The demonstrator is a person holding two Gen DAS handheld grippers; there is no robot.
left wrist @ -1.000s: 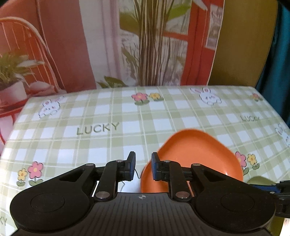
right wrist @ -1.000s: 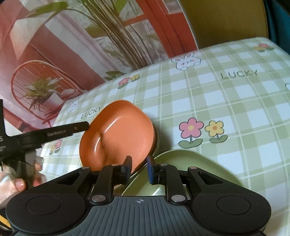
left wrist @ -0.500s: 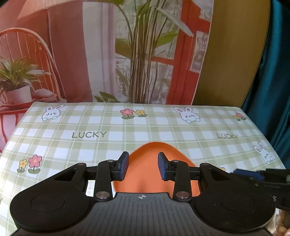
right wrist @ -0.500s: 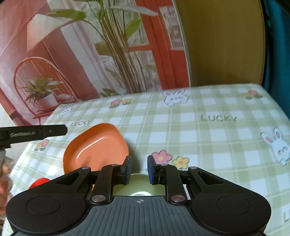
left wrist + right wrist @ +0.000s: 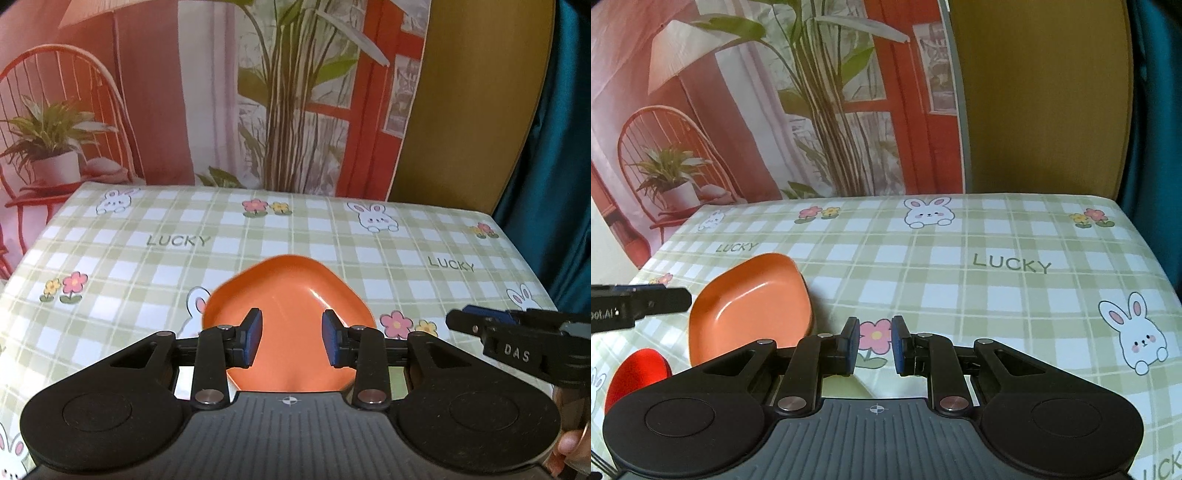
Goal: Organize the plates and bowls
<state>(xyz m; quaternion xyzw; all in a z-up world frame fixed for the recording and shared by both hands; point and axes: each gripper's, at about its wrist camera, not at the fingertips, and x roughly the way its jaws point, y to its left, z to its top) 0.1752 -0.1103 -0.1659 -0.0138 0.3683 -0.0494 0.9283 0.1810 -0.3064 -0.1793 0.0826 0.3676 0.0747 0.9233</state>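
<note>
since the orange plate (image 5: 291,306) lies flat on the checked tablecloth (image 5: 258,236), a little left of the table's middle, with its hollow side up and nothing gripping it, you can treat it as set down and free. your left gripper (image 5: 291,341) hangs above its near edge with the blue pads parted and nothing between them; the plate only shows through the gap from below, so read that as a release, not a hold. from the right wrist view the same plate (image 5: 750,306) sits well left of your right gripper (image 5: 874,343), whose pads stand a narrow gap apart with only a printed flower visible between them, so they are pinching nothing. just under that gripper's body a pale green rim (image 5: 846,387) peeks out; it is probably another dish, but too much is hidden to say which kind. a red piece (image 5: 639,373) lies at the table's near left corner, close to the orange plate but apart from it. judging by this spread, the sorting is only partly done: the dishes lie near each other and not nested. the green piece sits nearest your right side, which makes it the likely next pick.
</note>
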